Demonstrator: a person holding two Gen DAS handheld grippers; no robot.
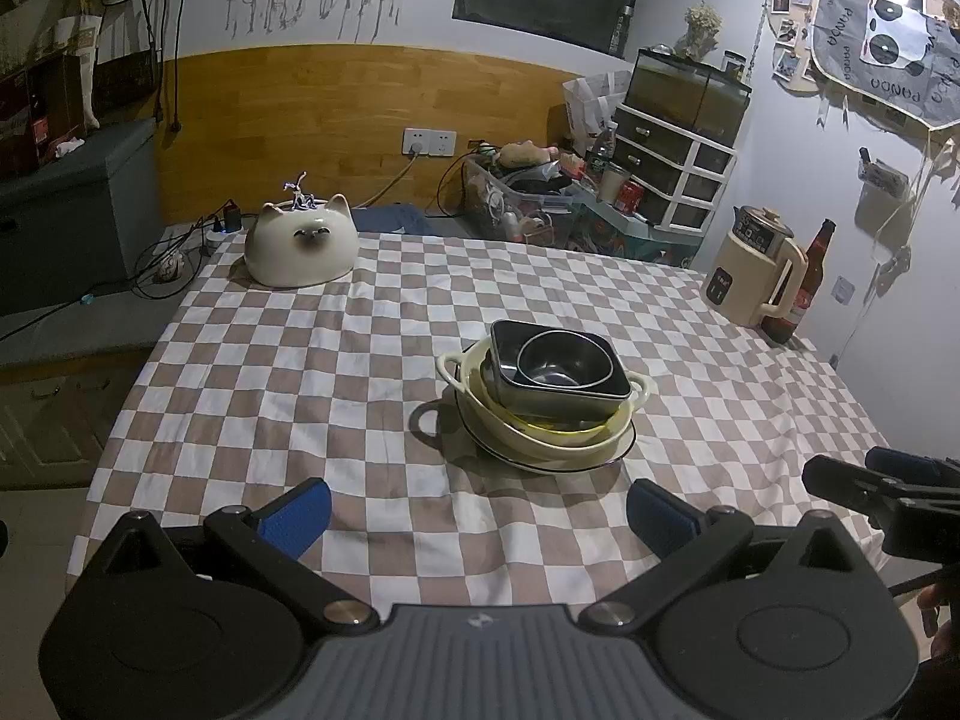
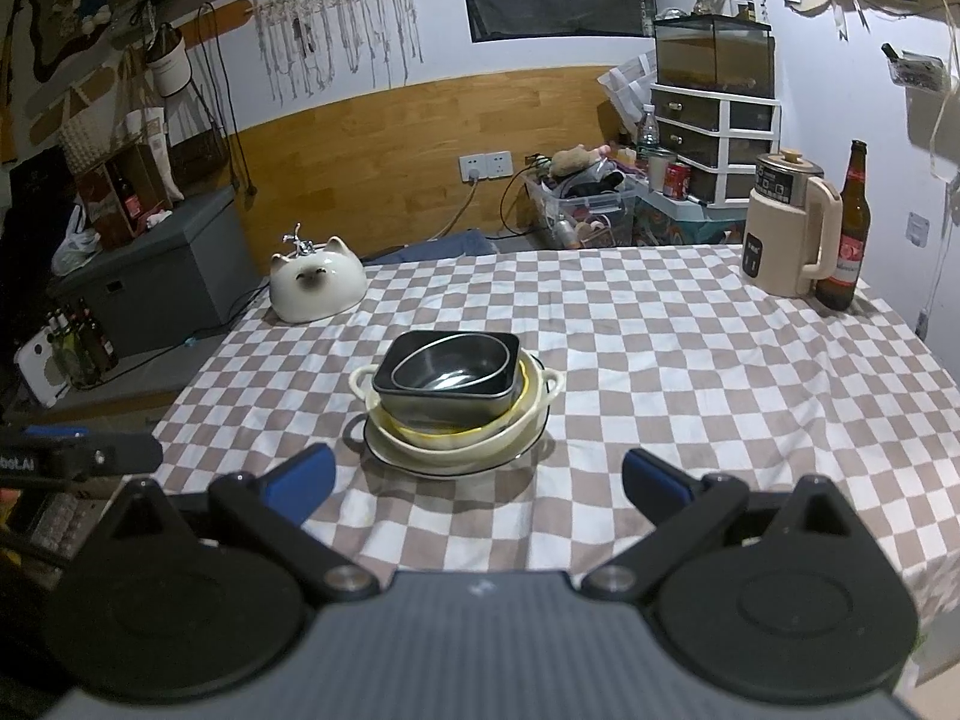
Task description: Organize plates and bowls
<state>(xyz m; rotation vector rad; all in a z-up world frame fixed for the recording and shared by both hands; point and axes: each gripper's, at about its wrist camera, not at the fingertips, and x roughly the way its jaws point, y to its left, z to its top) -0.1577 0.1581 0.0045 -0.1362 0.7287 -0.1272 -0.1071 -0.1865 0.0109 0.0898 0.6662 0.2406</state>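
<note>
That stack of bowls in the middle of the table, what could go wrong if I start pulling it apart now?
1. The dark square dish sits tilted in the cream handled bowl; lifting it may tip out the round metal bowl nested inside.
2. The checkered cloth is wrinkled; dragging the bottom plate could bunch it.

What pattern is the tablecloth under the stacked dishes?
The tablecloth is a beige-brown and white check, clearest in the right wrist view.

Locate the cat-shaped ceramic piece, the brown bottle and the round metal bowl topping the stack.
cat-shaped ceramic piece [image 1: 300,252], left wrist view, on its face.
brown bottle [image 2: 852,222], right wrist view, on its body.
round metal bowl [image 1: 561,360], left wrist view, inside the bowl.
</note>
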